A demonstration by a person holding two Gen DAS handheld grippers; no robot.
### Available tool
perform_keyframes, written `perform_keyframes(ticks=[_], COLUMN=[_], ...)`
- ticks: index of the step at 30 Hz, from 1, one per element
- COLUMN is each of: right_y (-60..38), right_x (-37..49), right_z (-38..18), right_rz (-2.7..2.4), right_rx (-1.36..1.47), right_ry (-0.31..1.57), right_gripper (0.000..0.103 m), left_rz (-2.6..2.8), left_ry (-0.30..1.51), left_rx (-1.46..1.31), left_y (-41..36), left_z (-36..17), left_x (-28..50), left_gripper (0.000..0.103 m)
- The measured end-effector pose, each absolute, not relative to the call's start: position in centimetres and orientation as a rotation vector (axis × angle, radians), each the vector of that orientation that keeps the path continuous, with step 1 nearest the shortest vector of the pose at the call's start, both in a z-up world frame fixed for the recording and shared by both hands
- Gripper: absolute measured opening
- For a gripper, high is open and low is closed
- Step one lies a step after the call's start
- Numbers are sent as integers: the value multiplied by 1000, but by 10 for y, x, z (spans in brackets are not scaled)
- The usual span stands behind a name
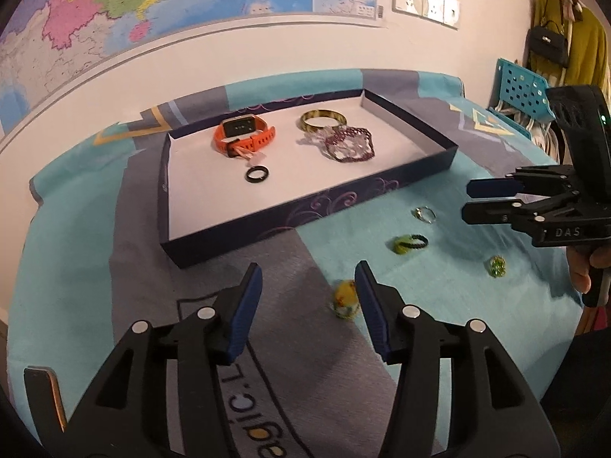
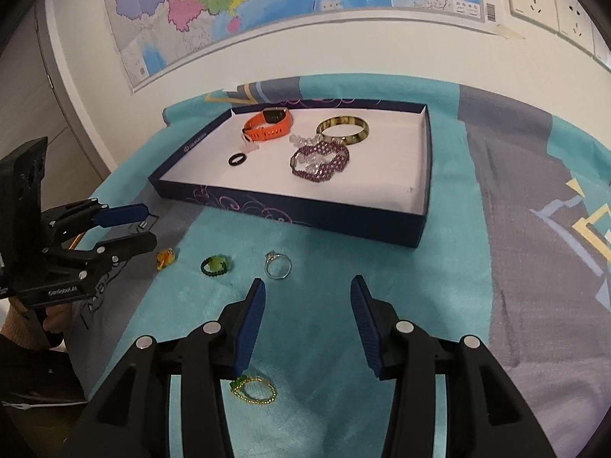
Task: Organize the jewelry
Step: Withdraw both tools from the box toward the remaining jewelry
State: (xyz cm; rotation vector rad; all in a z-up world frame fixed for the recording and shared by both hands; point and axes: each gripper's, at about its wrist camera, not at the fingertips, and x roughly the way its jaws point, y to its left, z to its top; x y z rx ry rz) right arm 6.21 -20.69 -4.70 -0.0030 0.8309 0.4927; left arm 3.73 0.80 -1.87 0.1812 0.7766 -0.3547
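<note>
The tray [image 2: 290, 206] lies well beyond both sets of jaws and already holds a watch [image 2: 267, 124], a bangle [image 2: 342, 129], beaded bracelets [image 2: 320, 162] and a black ring [image 2: 236, 159], so I judge the task about half done. Four rings are left on the surface: a silver ring [image 2: 278, 265] just ahead of the right gripper [image 2: 307, 305], a green ring [image 2: 215, 265], a yellow ring [image 1: 345, 299] beside the left gripper [image 1: 309, 290], and a gold ring [image 2: 254, 389] under the right jaws. Both jaws stand open, empty.
</note>
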Motion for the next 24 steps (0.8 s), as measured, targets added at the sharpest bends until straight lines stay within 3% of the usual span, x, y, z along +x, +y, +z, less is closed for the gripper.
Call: perform_keyframes(ticks=[7, 11, 18, 24], right_y=[-186, -180, -167, -160], right_x=[68, 73, 75, 73], right_z=[-51, -53, -54, -54], right_rz=[509, 505, 481, 484], right_rx=[-52, -71, -141, -182], right_ry=[833, 836, 839, 834], right_gripper=[42, 34, 32, 24], left_rz=[-369, -371, -388, -407], left_ry=[790, 805, 822, 853], left_rx=[194, 194, 204, 185], left_y=[2, 1, -4, -3], left_z=[-24, -28, -33, -39], left_x=[32, 32, 33, 37], left_gripper=[52, 52, 50, 37])
